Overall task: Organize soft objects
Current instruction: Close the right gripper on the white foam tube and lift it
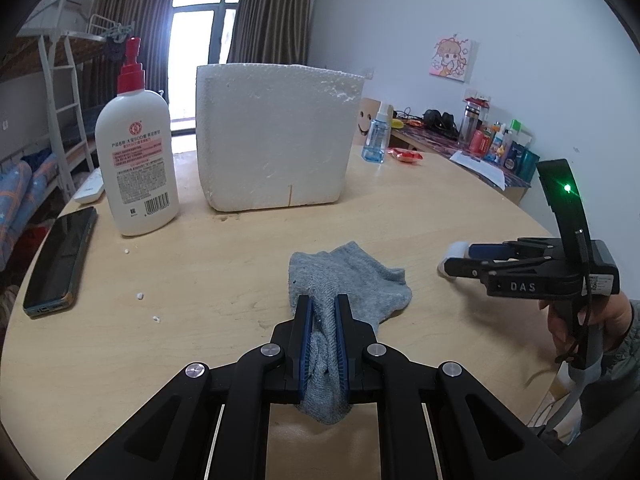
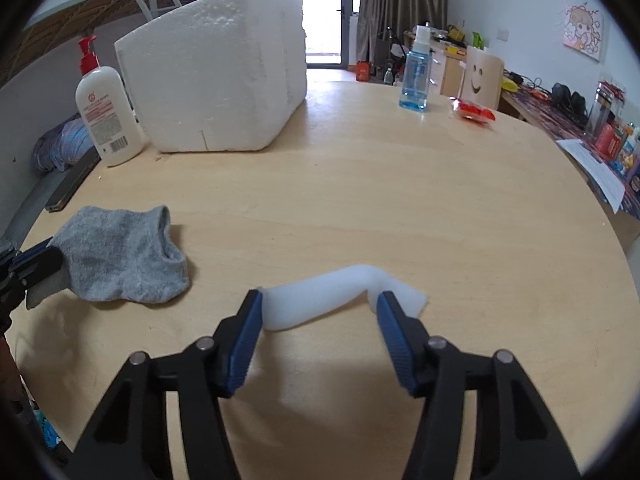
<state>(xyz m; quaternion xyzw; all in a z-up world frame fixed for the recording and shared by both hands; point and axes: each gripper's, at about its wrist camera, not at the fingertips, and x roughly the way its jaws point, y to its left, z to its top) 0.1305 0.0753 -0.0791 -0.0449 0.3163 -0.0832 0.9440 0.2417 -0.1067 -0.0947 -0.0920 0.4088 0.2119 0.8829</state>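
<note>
A grey sock (image 1: 352, 276) lies on the round wooden table (image 1: 400, 208), and my left gripper (image 1: 322, 300) is shut on its near end, the cloth bunched between the blue pads. The sock (image 2: 120, 256) and the left gripper (image 2: 36, 260) also show at the left of the right wrist view. A white foam strip (image 2: 332, 286) lies crosswise between the fingers of my right gripper (image 2: 320, 298). Both pads press on its ends and the strip arches up in the middle. In the left wrist view the right gripper (image 1: 460, 258) sits low at the right with the foam strip (image 1: 456, 249) at its tips.
A large white styrofoam box (image 1: 272, 136) stands at the back of the table. A lotion pump bottle (image 1: 138, 160) and a dark phone (image 1: 60, 260) sit at the left. A blue spray bottle (image 1: 377, 136) and a red packet (image 1: 406, 155) are at the far right.
</note>
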